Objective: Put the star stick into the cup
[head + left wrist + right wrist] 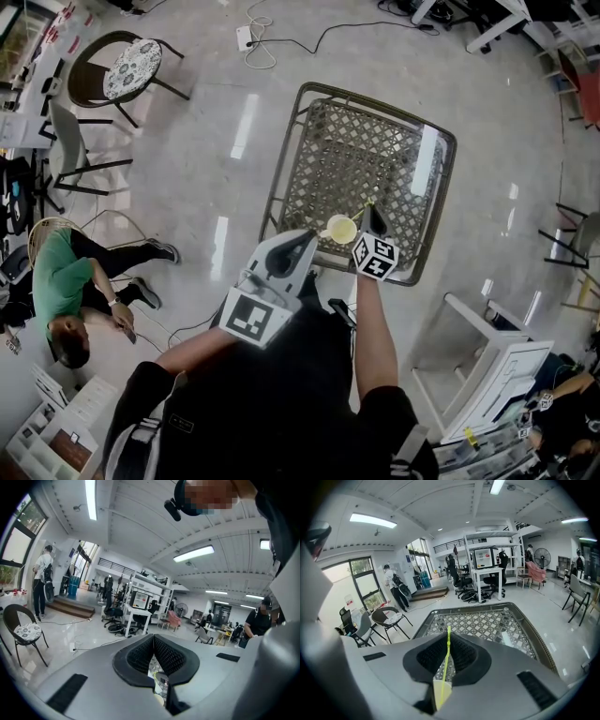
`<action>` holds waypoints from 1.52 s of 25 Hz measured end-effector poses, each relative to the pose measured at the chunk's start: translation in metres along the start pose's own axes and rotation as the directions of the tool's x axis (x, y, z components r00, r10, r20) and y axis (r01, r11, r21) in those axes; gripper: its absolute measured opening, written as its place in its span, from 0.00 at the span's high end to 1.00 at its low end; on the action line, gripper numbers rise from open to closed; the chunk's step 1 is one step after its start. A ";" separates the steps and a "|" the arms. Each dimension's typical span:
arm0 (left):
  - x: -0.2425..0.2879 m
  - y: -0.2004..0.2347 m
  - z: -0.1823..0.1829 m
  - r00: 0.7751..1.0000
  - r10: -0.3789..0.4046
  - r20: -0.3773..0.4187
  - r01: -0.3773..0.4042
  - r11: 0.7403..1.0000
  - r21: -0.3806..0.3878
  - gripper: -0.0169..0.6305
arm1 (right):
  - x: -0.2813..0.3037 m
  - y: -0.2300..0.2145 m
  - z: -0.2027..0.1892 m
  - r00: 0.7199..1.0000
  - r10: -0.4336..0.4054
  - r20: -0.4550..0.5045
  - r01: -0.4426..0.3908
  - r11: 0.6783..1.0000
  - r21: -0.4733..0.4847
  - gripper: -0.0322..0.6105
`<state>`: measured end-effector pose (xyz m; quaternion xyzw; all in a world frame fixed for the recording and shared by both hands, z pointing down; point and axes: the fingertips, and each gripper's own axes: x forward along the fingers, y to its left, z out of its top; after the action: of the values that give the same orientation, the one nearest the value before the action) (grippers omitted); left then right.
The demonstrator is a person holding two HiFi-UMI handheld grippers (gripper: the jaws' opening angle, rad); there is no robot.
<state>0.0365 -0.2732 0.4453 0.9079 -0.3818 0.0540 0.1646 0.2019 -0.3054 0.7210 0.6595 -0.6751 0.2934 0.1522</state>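
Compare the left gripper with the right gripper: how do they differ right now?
The right gripper is shut on the stick; the left gripper is shut on nothing. In the head view, the right gripper is close beside the cup, over the table; the left gripper sits back at the table's near edge. Both point toward the table.

You work in an open lab hall; white metal monitor rack (485, 557); black swivel chairs (465, 584); glossy grey floor (206, 141); long ceiling strip lights (193, 553).
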 end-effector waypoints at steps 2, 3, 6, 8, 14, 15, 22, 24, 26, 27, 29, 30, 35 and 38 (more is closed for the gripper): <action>-0.001 0.000 -0.001 1.000 0.000 0.001 0.000 1.000 0.004 0.95 | 0.002 0.000 -0.001 1.000 0.001 0.000 -0.001 1.000 -0.002 0.92; -0.001 -0.001 -0.001 1.000 0.000 0.000 0.000 1.000 0.005 0.95 | 0.002 0.000 -0.001 1.000 0.001 -0.001 -0.001 1.000 -0.004 0.92; -0.003 -0.002 -0.001 1.000 0.001 0.001 -0.001 1.000 0.003 0.95 | 0.004 -0.001 -0.002 1.000 -0.002 -0.004 0.002 1.000 -0.006 0.92; -0.004 -0.001 -0.001 1.000 0.002 0.002 -0.002 1.000 0.004 0.95 | 0.006 -0.001 -0.002 1.000 -0.002 -0.007 0.002 1.000 -0.006 0.92; -0.006 0.000 -0.002 1.000 0.009 0.003 -0.009 1.000 0.001 0.95 | 0.010 -0.001 -0.001 1.000 -0.002 -0.024 0.002 1.000 -0.017 0.92; -0.007 0.000 -0.002 1.000 0.010 0.004 -0.010 1.000 0.001 0.95 | 0.011 -0.001 -0.001 1.000 -0.004 -0.028 0.004 1.000 -0.018 0.92; -0.013 0.001 -0.002 1.000 0.014 0.008 -0.014 1.000 0.002 0.95 | 0.008 -0.002 -0.005 1.000 0.001 -0.030 -0.001 1.000 0.004 0.92; -0.016 0.001 -0.002 1.000 0.012 0.010 -0.012 1.000 0.009 0.95 | 0.006 -0.001 -0.004 1.000 -0.004 -0.027 0.004 1.000 0.004 0.91; -0.018 0.001 -0.001 1.000 0.008 0.014 -0.009 1.000 0.010 0.95 | 0.004 0.000 -0.003 1.000 -0.008 -0.022 0.008 1.000 0.004 0.90; -0.018 0.000 0.000 1.000 0.007 0.016 -0.007 1.000 0.008 0.95 | 0.003 0.000 -0.001 1.000 -0.010 -0.018 0.011 1.000 0.004 0.90; -0.019 -0.001 0.001 1.000 0.003 0.023 -0.003 1.000 0.008 0.95 | -0.002 0.000 0.003 1.000 -0.015 -0.007 0.015 1.000 0.004 0.90; -0.020 -0.003 0.002 1.000 0.001 0.028 -0.001 1.000 0.009 0.95 | -0.005 -0.001 0.005 1.000 -0.018 0.001 0.018 1.000 0.004 0.90; -0.026 -0.011 0.005 0.999 -0.008 0.043 0.008 1.000 0.014 0.95 | -0.028 0.003 0.022 0.998 -0.015 0.054 0.015 1.000 0.014 0.89; -0.030 -0.015 0.009 0.998 -0.014 0.055 0.013 1.000 0.013 0.95 | -0.048 0.007 0.034 0.996 -0.017 0.091 0.013 0.999 0.037 0.89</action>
<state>0.0264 -0.2461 0.4264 0.9126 -0.3798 0.0302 0.1484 0.2055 -0.2878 0.6649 0.6800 -0.6710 0.2739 0.1113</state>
